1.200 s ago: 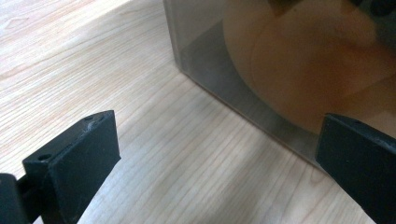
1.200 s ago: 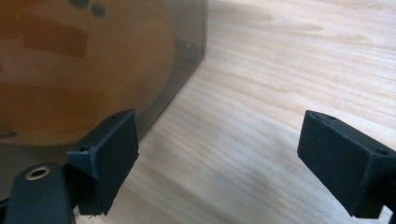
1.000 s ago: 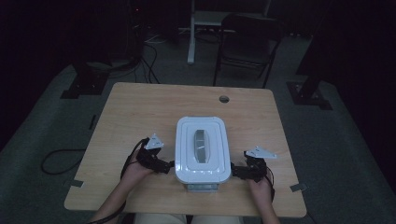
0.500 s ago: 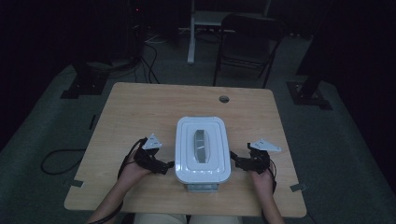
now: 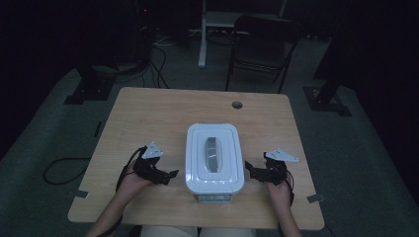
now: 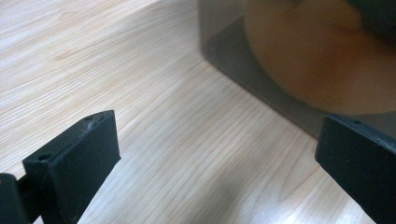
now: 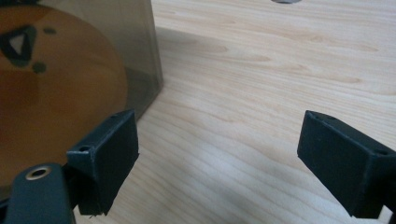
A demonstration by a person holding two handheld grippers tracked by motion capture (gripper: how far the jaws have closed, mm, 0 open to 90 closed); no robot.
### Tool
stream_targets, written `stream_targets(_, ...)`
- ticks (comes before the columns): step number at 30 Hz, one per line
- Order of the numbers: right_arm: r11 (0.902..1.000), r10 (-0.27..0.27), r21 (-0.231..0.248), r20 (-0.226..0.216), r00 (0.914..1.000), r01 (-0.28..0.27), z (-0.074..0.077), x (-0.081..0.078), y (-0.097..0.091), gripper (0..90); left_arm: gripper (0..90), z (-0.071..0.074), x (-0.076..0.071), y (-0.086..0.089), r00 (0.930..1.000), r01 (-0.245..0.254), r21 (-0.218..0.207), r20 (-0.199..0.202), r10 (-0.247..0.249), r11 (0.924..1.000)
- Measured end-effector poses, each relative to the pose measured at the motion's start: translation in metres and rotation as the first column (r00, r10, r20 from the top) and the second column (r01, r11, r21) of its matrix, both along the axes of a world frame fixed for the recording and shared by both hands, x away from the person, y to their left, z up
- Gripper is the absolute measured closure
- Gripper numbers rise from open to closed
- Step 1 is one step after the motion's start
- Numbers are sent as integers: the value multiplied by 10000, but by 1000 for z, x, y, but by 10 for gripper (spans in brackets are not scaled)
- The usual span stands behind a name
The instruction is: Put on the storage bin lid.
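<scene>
1. Container (image 5: 215, 158): a white-lidded box with a grey handle recess on top, lying at lower centre of the high view, on the near half of the bench (image 5: 163, 113).
2. Left claw (image 5: 167, 176): at lower left of the high view, just beside the container's left wall and apart from it; a hand (image 5: 129, 183) grips it from below, and a grey three-cornered plate sits on top.
3. Right claw (image 5: 251, 172): at lower right of the high view, just beside the container's right wall, held by the other hand (image 5: 279, 190).
4. Left gripper view: the two black jaws stand wide apart at lower left and lower right of the frame, with bare wood grain between them; nothing is held. The container's translucent grey wall (image 6: 280, 60) fills the upper right, with an orange-brown rounded shape showing through it; what that shape is cannot be told.
5. Right gripper view: the jaws are likewise spread wide over bare wood and hold nothing. The container's wall (image 7: 70, 79) occupies the upper left, just behind the left-hand jaw; whether the jaw touches it cannot be told.
6. Bench detail: a round cable hole (image 5: 237, 104) lies at upper centre of the bench top, well apart from the container.
7. Background: a dark folding chair (image 5: 262, 44) stands beyond the far edge of the bench, at upper centre of the high view.
</scene>
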State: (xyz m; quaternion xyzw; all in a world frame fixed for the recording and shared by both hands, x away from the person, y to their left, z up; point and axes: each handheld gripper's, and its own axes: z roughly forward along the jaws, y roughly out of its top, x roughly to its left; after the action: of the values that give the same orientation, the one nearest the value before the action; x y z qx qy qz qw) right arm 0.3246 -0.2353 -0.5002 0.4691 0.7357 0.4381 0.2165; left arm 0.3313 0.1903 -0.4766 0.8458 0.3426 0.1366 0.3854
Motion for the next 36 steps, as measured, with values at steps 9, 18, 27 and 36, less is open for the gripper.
stream_targets(9, 9995, -319, -78, 10, 9995, 319, -3, -7, -10, 122, 4, -4, -1, 20, 9985, -552, 55, -51, 552, 9985)
stream_targets(18, 9977, -597, -331, -83, 9982, 594, -6, -14, -20, 122, 4, -9, -8, 43, 9939, -1093, 75, -130, 1094, 9940)
stream_targets(27, 9931, -1069, -491, -44, 9943, 1066, -7, -23, -32, 123, 5, -22, -22, 71, 9850, -1677, 100, -402, 1680, 9858)
stream_targets(36, 9856, -1590, -586, -36, 9873, 1585, -10, -33, -43, 122, 5, -29, -33, 93, 9717, -2311, 0, -491, 2309, 9729)
